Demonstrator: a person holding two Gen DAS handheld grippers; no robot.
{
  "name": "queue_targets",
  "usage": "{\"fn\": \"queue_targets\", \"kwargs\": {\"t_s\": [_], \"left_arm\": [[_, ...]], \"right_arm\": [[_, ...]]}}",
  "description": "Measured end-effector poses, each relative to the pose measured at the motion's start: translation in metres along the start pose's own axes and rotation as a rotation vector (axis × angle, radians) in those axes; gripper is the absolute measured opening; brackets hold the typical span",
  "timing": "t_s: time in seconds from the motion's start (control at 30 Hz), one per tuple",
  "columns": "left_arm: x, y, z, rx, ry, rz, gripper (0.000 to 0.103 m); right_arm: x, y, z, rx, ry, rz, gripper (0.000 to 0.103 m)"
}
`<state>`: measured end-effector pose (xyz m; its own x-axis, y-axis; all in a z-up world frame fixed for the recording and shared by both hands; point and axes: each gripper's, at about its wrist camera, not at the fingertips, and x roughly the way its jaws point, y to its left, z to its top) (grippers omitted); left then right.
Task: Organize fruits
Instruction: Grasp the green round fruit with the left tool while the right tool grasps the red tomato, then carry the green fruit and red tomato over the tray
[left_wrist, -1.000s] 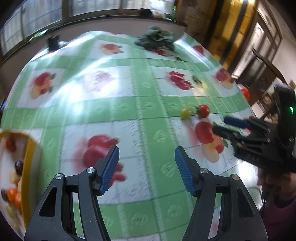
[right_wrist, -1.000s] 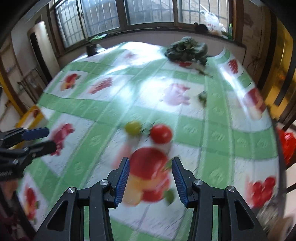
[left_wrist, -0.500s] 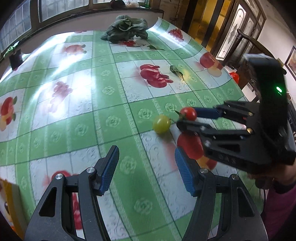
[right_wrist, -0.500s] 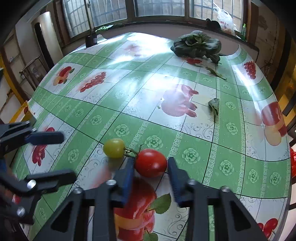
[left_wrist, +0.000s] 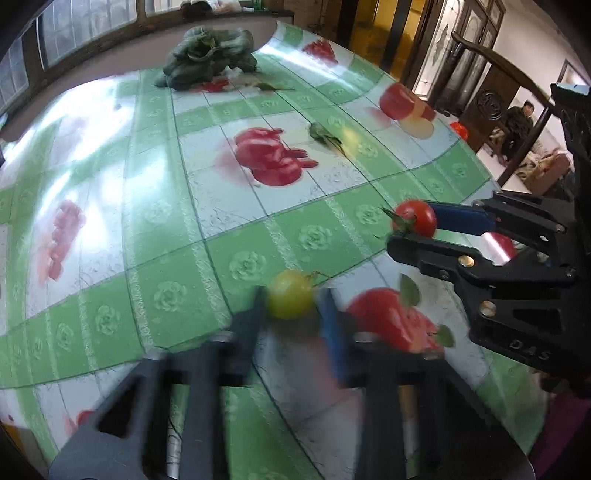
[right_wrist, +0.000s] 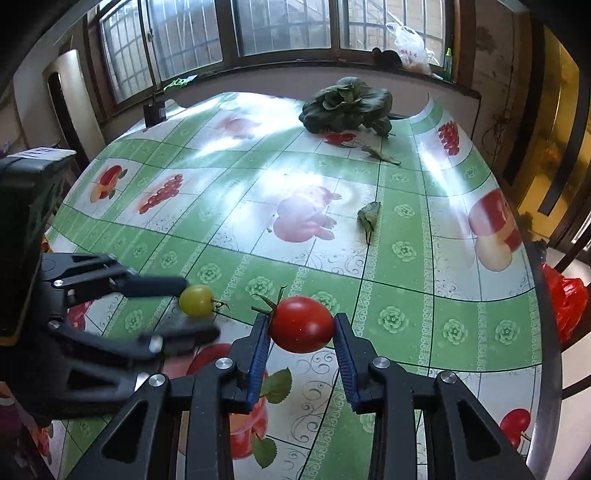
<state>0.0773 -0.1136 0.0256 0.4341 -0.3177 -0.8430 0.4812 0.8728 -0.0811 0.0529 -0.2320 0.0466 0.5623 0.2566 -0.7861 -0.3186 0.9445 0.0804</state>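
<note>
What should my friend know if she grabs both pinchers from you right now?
Left gripper: jaws just closed on the yellow-green tomato.
Right gripper: shut on the red tomato.
Both tomatoes are low over the green checked tablecloth, side by side; whether they still touch it I cannot tell.
Done: both gripped.
Left: carry them to where the fruit goes; no container is in view now.

A small round yellow-green tomato (left_wrist: 290, 299) is sitting on the green-checked counter (right_wrist: 399, 258), its dry stem trailing toward its neighbour. Just beside it, a larger glossy red tomato (right_wrist: 301, 324) is lying on the same cloth, its green calyx and stem pointing toward the yellow-green one
</note>
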Motion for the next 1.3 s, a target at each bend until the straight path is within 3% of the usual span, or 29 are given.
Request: {"fn": "queue_targets", "kwargs": {"t_s": [0.27,0.5,0.6,0.83,1.3], "left_arm": [[-0.013,0.013,-0.013,-0.046,-0.008,0.02,0.024],[-0.055,0.032,-0.036,-0.127,-0.066,0.072,0.024],[-0.08,0.041,-0.052,-0.173,-0.115,0.143,0.024],[-0.126,0.06,-0.095,-0.275,-0.175,0.216,0.024],[-0.19,0.098,-0.171,-0.415,-0.233,0.339,0.024]], "right_arm": [[-0.002,0.003,-0.001,0.001,0.0,0.049,0.034],[-0.013,0.025,-0.005,-0.004,-0.013,0.12,0.034],[-0.016,0.04,-0.008,-0.015,-0.015,0.145,0.034],[-0.024,0.09,-0.017,-0.058,-0.01,0.226,0.034],[-0.04,0.194,-0.021,-0.213,-0.007,0.327,0.034]]}}
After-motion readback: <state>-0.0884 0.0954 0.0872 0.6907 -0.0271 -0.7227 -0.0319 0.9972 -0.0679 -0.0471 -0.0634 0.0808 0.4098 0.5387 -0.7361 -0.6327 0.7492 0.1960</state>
